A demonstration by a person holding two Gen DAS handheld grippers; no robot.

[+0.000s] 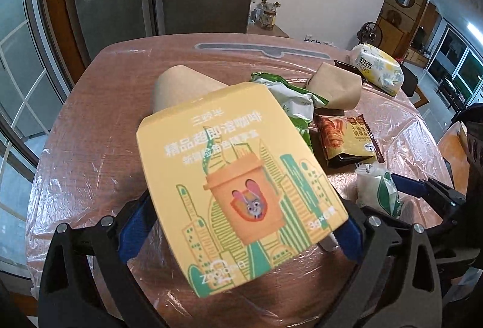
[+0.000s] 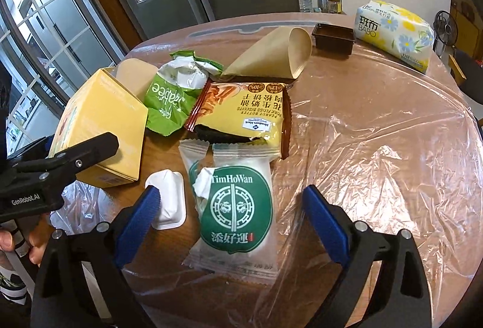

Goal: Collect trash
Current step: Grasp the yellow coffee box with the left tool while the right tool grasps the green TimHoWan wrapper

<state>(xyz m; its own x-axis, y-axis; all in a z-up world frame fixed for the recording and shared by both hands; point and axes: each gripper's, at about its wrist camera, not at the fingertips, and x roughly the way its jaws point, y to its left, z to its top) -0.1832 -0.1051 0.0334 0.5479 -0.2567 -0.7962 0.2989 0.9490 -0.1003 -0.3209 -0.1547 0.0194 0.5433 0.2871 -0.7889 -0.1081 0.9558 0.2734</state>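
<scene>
Yellow coffee box pinched across its sides by the left gripper, lifted clear of the table for removal; right gripper, fingers spread, straddles the TimHoWan wrapper, seemingly next; remaining wrappers lie behind

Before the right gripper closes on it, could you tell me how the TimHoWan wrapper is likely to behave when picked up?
The TimHoWan wrapper looks like thin clear film with its top torn open, so it will probably flop and crumple between the open right gripper. It seems nearly empty, hence likely very light. It lies flat on the glossy plastic table cover, so it may slide rather than lift cleanly.
</scene>
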